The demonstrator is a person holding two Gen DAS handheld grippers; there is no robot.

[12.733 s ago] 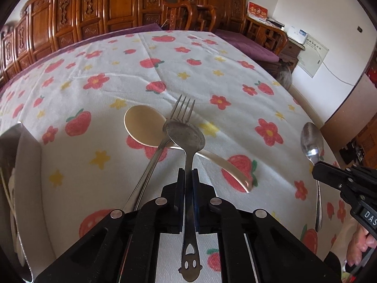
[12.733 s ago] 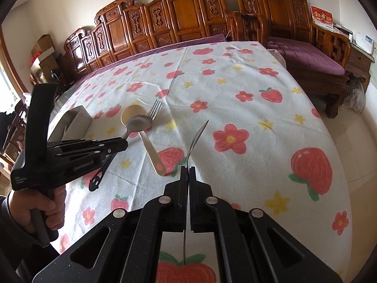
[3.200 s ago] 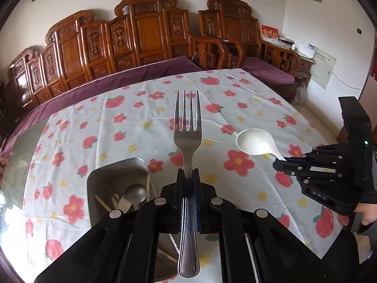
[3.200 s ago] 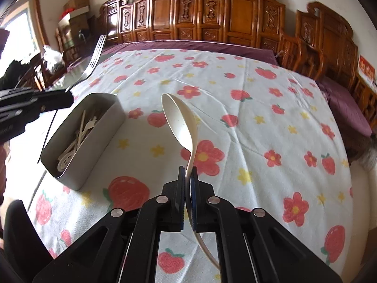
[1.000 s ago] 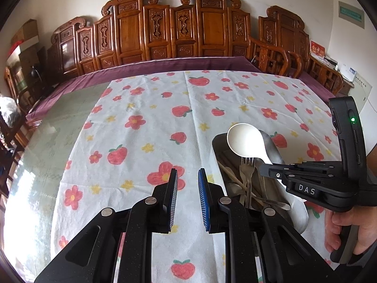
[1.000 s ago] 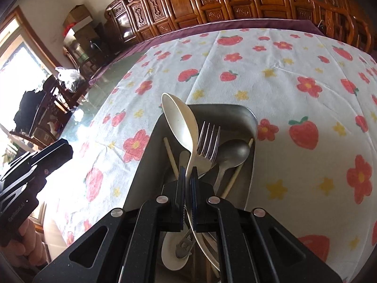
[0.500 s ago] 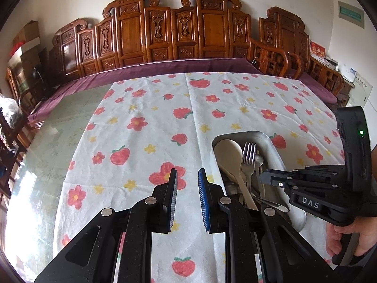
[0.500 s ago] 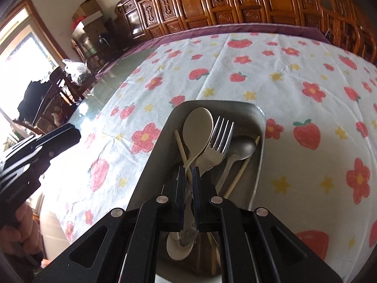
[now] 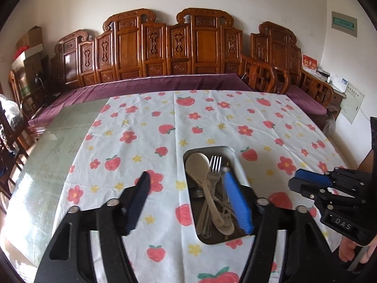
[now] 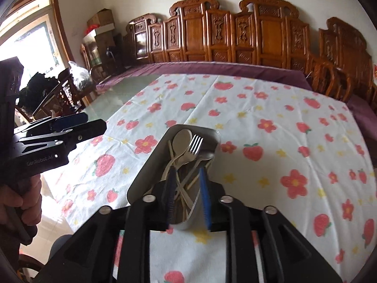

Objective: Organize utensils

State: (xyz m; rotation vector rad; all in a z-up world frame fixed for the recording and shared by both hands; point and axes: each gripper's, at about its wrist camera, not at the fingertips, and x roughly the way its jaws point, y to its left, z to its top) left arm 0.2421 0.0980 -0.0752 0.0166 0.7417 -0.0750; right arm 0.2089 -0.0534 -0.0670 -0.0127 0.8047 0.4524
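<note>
A metal tray (image 9: pixel 238 165) sat on the strawberry-print tablecloth (image 9: pixel 141 141), holding a cream spoon (image 9: pixel 200 167) and a fork (image 9: pixel 213 172) side by side. The left gripper (image 9: pixel 188 198), jaws just opened wide and empty, hovered over the tray's near end; the right gripper (image 9: pixel 306 181) hung right of the tray.

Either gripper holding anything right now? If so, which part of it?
Nothing held. Left gripper and right gripper have both just been opening, nothing between the jaws. The cream spoon and fork lie in the metal tray.
</note>
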